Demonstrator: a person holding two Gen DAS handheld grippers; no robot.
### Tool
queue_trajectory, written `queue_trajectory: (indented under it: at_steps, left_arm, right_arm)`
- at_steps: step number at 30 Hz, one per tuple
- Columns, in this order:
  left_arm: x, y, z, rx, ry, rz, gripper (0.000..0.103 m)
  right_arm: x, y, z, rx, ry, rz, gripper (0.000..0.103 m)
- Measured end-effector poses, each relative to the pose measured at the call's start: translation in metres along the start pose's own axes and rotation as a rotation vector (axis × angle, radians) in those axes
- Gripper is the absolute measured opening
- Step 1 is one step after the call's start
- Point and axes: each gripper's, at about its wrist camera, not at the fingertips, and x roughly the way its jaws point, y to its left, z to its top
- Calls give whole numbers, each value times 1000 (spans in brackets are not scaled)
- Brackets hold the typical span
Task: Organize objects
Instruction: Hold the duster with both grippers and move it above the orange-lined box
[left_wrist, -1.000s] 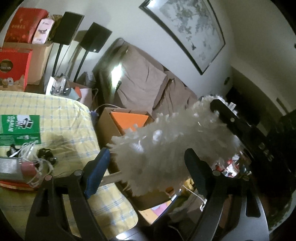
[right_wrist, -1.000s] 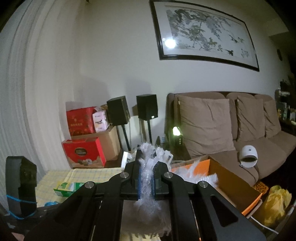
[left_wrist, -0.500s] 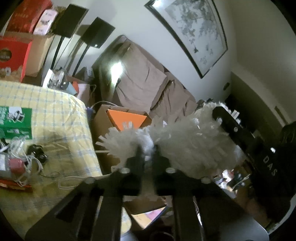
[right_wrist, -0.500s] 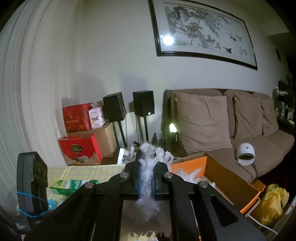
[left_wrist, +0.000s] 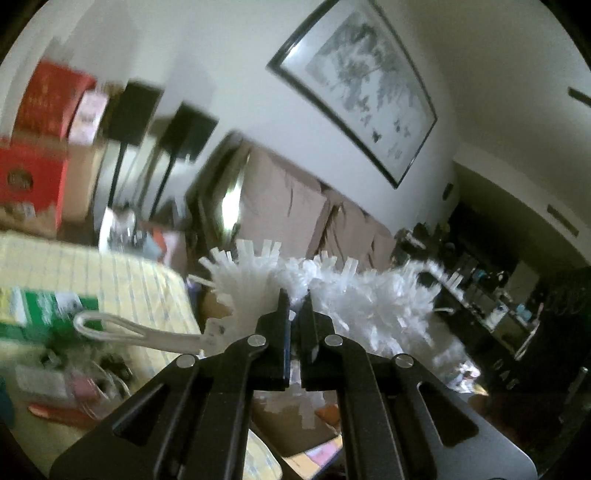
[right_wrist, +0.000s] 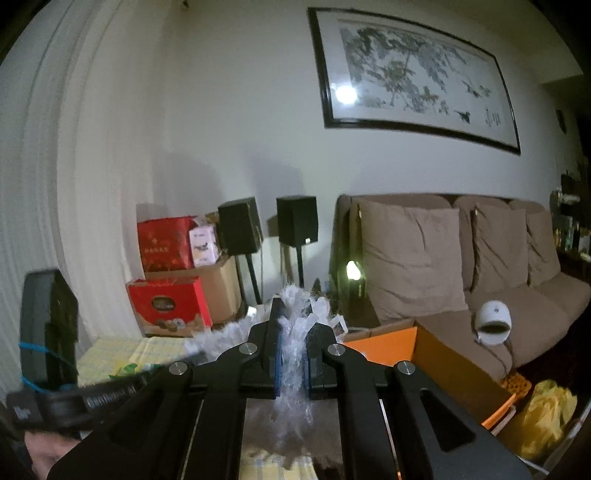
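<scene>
A white fluffy duster (left_wrist: 373, 299) is held in the air by both grippers. My left gripper (left_wrist: 294, 299) is shut on its fluffy head close to the handle end; its clear looped handle (left_wrist: 122, 328) sticks out to the left over the yellow checked tablecloth (left_wrist: 122, 273). My right gripper (right_wrist: 293, 317) is shut on the duster's white strips (right_wrist: 295, 365), which hang out between the jaws. The left gripper's body (right_wrist: 48, 332) shows at the left of the right wrist view.
An open cardboard box with an orange inside (right_wrist: 436, 354) stands below, in front of a brown sofa (right_wrist: 461, 266). On the table lie a green box (left_wrist: 44, 314), cables and small clutter (left_wrist: 74, 376). Red boxes (right_wrist: 166, 306) and two black speakers (right_wrist: 269, 225) stand by the wall.
My left gripper went from open around the duster to shut on its head. It then tilted, so the handle now shows over the table. The right gripper kept its hold.
</scene>
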Motion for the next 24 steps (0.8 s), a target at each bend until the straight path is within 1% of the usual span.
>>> queue_trajectory:
  at_steps: [3,6,13,17,24]
  left_arm:
    - [-9,-10,8,39,-37,11,3]
    - [-11,-16,14,62,-52,19,3]
    - [-6,-23,18,81,-27,30,3]
    - [-6,-25,21,91,-30,36,2]
    - [-8,-35,26,139,-42,44,2]
  right_arm:
    - [-6,2,3,-9,-16,1,6]
    - [-8,2,4,-8,-17,0,6]
    - [-9,1,5,-7,-17,-1,6]
    - [-10,1,7,-4,-16,4,6]
    - [-10,-1,8,1,-7,8,6]
